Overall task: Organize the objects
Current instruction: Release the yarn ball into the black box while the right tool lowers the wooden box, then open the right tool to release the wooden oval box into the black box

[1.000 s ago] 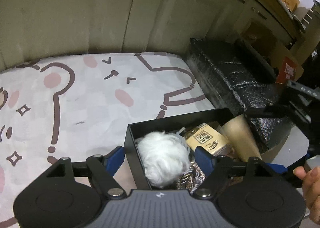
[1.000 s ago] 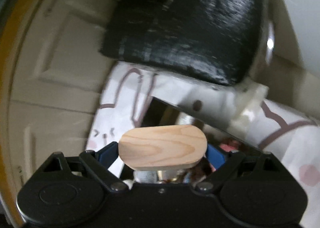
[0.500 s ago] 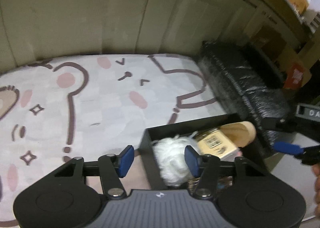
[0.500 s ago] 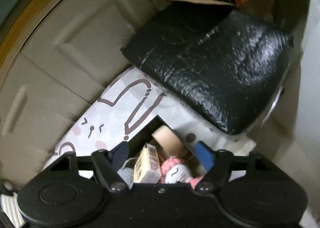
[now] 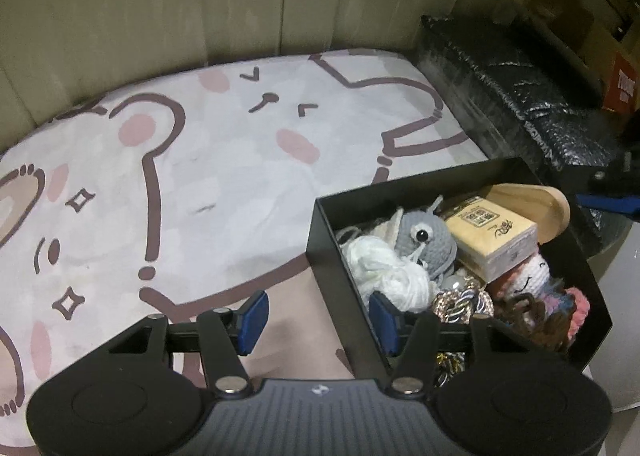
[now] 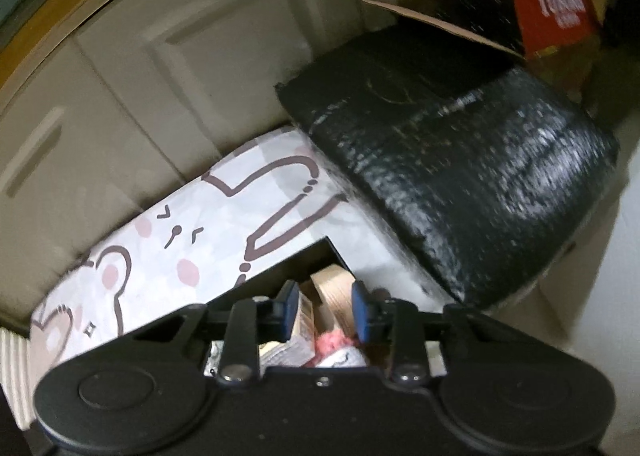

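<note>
A black box [image 5: 400,200] is sitting on the right part of a desk, on a white cloth [image 5: 192,176] printed with cartoon bears in brown outline and pink cheeks. The box is packed with small things. A wooden block [image 5: 540,200] with rounded ends is lying at the far right corner, leaning against the wall of the box. Just in front of it a tan carton [image 5: 492,234] with dark printing is resting tilted. To the left of the carton a grey crocheted toy [image 5: 424,240] with one black eye is lying beside a bundle of white yarn [image 5: 384,268]. A pink and white crocheted toy [image 5: 532,272] is sitting at the near right, and a tangle of chain [image 5: 460,298] is lying between the yarn and that toy.

The left gripper [image 5: 316,316] is hovering over the near left wall of the box, its blue fingers [image 5: 254,314] spread wide and holding nothing; one finger is outside the box over the cloth, the other above the yarn.

The right gripper [image 6: 323,310] is hanging above the box from the other side, its fingers [image 6: 289,306] parted with nothing between them; the block and the carton are showing through the gap.

Beyond the box a black wrapped bundle [image 6: 460,176] is lying along the edge of the cloth. Behind it a cardboard box [image 6: 556,12] with a red label is standing. Beige cabinet doors [image 5: 160,8] are running along the back.
</note>
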{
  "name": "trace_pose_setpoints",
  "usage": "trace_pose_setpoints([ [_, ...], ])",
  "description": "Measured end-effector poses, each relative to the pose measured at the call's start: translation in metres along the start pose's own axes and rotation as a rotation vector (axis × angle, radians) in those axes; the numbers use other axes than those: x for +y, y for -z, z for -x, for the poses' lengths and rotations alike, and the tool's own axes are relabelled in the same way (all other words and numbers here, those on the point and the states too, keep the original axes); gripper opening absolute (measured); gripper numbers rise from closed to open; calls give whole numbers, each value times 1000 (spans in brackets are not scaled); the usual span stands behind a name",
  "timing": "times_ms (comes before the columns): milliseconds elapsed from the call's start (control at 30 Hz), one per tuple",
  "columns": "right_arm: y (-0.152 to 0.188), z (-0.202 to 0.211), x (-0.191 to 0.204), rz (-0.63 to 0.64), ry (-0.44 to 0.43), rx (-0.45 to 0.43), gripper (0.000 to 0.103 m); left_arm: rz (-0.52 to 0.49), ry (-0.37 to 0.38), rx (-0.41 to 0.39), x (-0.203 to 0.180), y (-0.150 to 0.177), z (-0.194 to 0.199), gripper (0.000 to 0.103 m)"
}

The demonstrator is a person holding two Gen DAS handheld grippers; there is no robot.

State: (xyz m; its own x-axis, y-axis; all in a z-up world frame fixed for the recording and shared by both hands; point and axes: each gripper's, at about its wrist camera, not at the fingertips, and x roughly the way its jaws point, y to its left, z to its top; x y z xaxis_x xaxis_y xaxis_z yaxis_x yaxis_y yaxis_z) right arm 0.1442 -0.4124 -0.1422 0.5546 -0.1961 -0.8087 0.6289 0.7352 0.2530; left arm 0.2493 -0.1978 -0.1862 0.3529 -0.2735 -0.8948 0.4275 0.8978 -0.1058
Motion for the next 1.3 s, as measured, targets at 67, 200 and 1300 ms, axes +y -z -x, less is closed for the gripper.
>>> trace_pose_setpoints([
  [67,0,-5,4,39,2,-7,28,8,6,-12,0,-1,3,55],
  [200,3,-19,9,118,62,24,20,37,29,-46,3,-5,12,55],
  [1300,3,-18,22,221,88,53,14,18,90,-79,-4,-6,31,55],
])
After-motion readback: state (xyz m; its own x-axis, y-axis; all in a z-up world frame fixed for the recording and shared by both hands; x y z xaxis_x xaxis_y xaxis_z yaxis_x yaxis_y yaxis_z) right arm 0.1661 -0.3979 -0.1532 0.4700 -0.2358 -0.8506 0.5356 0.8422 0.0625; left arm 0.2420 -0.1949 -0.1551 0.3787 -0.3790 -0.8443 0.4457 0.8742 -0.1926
